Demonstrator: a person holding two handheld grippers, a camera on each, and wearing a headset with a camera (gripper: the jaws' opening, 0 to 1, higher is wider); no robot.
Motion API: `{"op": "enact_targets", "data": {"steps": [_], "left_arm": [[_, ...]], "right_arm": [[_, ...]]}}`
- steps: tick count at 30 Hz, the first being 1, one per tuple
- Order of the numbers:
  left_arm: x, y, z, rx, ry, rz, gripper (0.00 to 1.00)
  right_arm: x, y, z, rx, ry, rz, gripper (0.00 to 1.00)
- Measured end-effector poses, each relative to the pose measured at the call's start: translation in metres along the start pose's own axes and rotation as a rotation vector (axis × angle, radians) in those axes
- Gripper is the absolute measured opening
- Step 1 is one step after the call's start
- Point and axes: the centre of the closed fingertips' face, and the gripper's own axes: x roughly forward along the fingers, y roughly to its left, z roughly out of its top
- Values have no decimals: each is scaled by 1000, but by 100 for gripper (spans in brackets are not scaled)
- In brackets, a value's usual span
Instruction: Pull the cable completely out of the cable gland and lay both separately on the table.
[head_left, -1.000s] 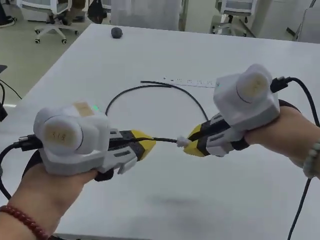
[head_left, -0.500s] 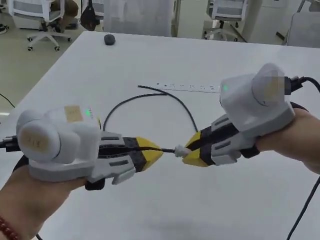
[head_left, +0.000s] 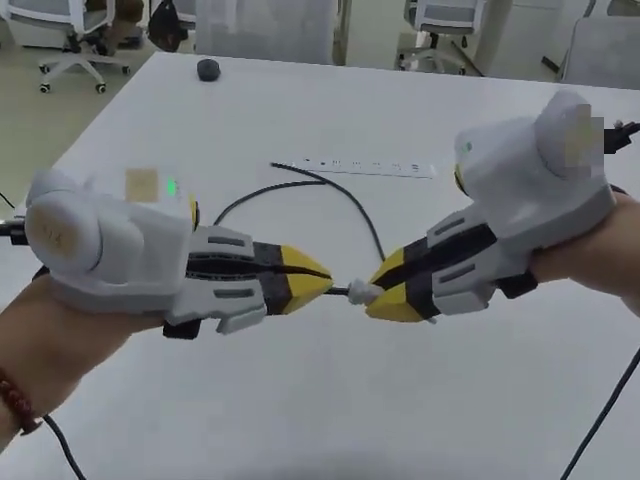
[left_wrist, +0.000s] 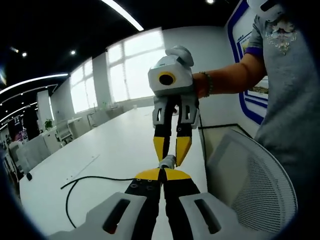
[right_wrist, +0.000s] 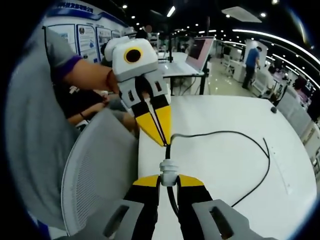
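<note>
Your left gripper (head_left: 326, 282) fingers pinch the black cable (head_left: 300, 183); right gripper (head_left: 373, 298) fingers clamp the cable gland (head_left: 360, 293), opposed for pulling.

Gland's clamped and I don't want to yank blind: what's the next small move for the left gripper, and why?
Probably draw the left gripper straight back, away from the right gripper. It is shut on the black cable right beside the white cable gland, which the right gripper clamps. The cable runs through the gland, so they aren't separated yet.

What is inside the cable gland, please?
The black cable enters the cable gland, held in the right tongs, and exits behind; the stretch inside is hidden by its white body.
</note>
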Motion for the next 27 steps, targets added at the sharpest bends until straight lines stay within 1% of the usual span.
{"op": "enact_targets", "data": {"steps": [1,2,4,5,6,7,8,9,10,11,12,14,16,18,21,23,24,27], "left_arm": [[0,0,0,-2,1,-10,2],[1,-3,0,-7,1,-33,2],[1,-5,2,5,-7,-42,2],[2,-8,3,3,-12,-60,3],[2,-9,3,5,-16,-66,5],[2,-10,3,6,-17,-70,11],[2,-14,5,4,-34,-90,20],[2,-19,8,-2,-50,-120,26],[2,-18,7,10,-47,-111,31],[2,-19,7,27,-44,-114,35],[2,-20,6,33,-40,-120,36],[1,-17,5,34,-37,-114,36],[0,-14,7,31,-49,-116,35],[-1,-12,8,52,-49,-111,33],[0,-8,10,58,-61,-121,31],[1,-6,11,62,-69,-134,30],[2,-6,12,74,-73,-142,29],[5,-11,12,93,-76,-185,29]], "right_arm": [[0,0,0,1,0,1,8],[0,1,0,2,2,3,8],[1,1,0,2,4,3,8],[1,1,0,3,5,5,8],[1,2,1,4,2,7,8],[1,2,2,8,-2,9,8],[1,3,3,8,-3,10,8],[1,3,3,11,-3,14,8],[1,3,4,11,-5,13,8],[1,4,4,13,-5,13,8],[1,4,5,14,-7,14,8],[1,5,6,15,-10,17,8],[2,6,7,15,-14,19,8],[1,7,9,21,-18,25,8],[1,8,10,25,-25,34,8],[0,10,11,28,-30,43,8],[0,10,11,30,-32,46,8],[-2,12,14,28,-47,63,8]]}}
